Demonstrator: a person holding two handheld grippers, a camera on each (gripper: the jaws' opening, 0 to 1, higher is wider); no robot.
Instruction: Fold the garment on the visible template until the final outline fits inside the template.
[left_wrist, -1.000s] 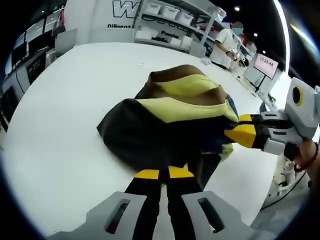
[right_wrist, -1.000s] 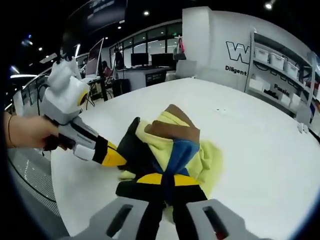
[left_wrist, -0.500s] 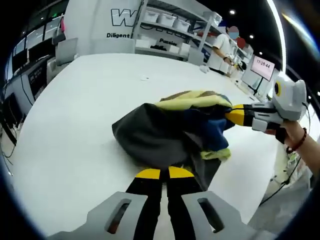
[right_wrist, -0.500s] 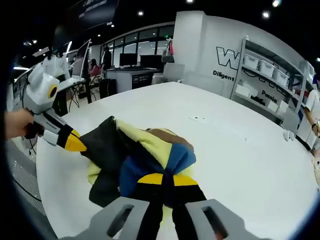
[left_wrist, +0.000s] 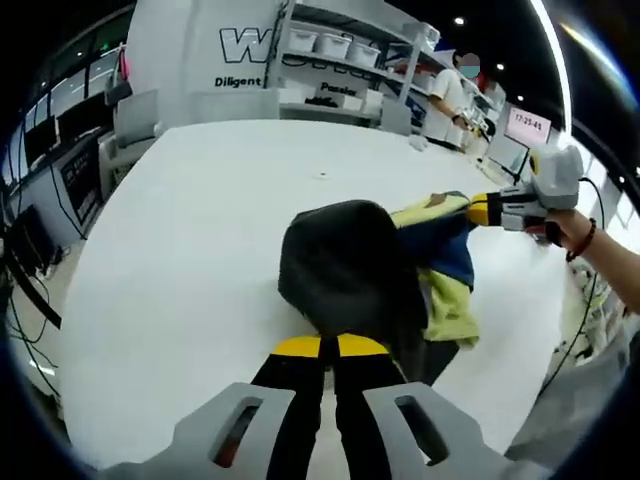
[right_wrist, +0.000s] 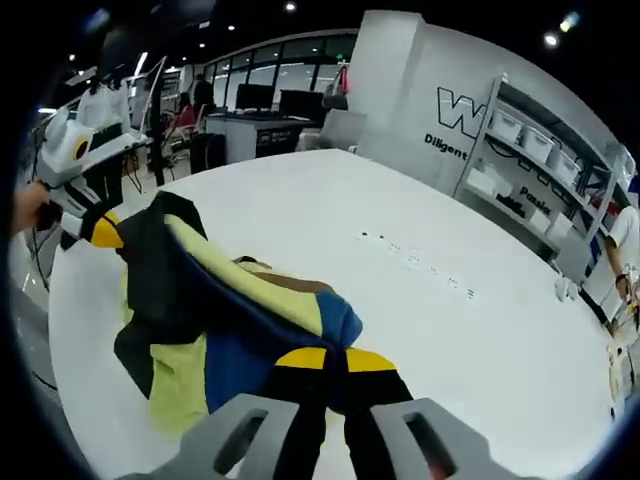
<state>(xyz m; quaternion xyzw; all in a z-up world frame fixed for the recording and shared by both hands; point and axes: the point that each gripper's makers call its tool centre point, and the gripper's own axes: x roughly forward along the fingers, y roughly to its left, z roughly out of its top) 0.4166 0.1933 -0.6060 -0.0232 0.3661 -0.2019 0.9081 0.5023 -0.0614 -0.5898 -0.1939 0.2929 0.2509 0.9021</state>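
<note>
Left gripper view: my left gripper (left_wrist: 321, 347) has its yellow-tipped jaws pressed together on the dark edge of the garment (left_wrist: 350, 270), which hangs bunched between the two grippers over the white table (left_wrist: 180, 240). The near part of the cloth is black; past it I see blue and pale yellow folds drooping toward the tabletop. At the far end the right gripper (left_wrist: 478, 209) comes in from the right, a hand (left_wrist: 570, 232) with a red wristband behind it, its yellow tips at the cloth's yellow and brown edge — I cannot tell from here whether they pinch it. Shelves (left_wrist: 350, 50) with white bins stand behind the table, and a screen (left_wrist: 530, 125) glows at the right.

Right gripper view: my right gripper (right_wrist: 334, 360) has its jaws closed on a blue fold of the garment (right_wrist: 230, 320). The cloth stretches away to the left — yellow band, brown patch, black panel — up to the left gripper (right_wrist: 100, 230), whose tip meets the black edge. Yellow cloth sags below toward the table (right_wrist: 420, 300). Shelves (right_wrist: 540, 150) stand at the right and desks with monitors (right_wrist: 260, 100) behind.
</note>
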